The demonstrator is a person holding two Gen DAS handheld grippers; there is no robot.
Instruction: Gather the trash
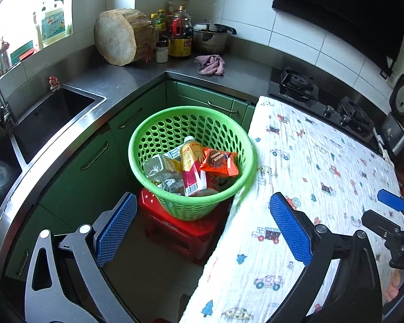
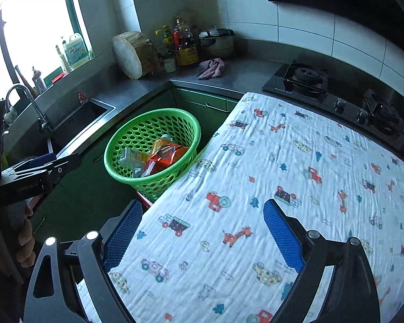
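Trash fills green basket on red stool, beside cloth-covered table.

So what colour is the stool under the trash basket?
Red plastic stool, clearest in the left wrist view.

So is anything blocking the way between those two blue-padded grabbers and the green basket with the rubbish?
Nothing visible does. The left gripper and right gripper both stand open and empty, and the green perforated plastic basket sits uncovered on a red plastic stool beside the vehicle-print cloth-covered table.
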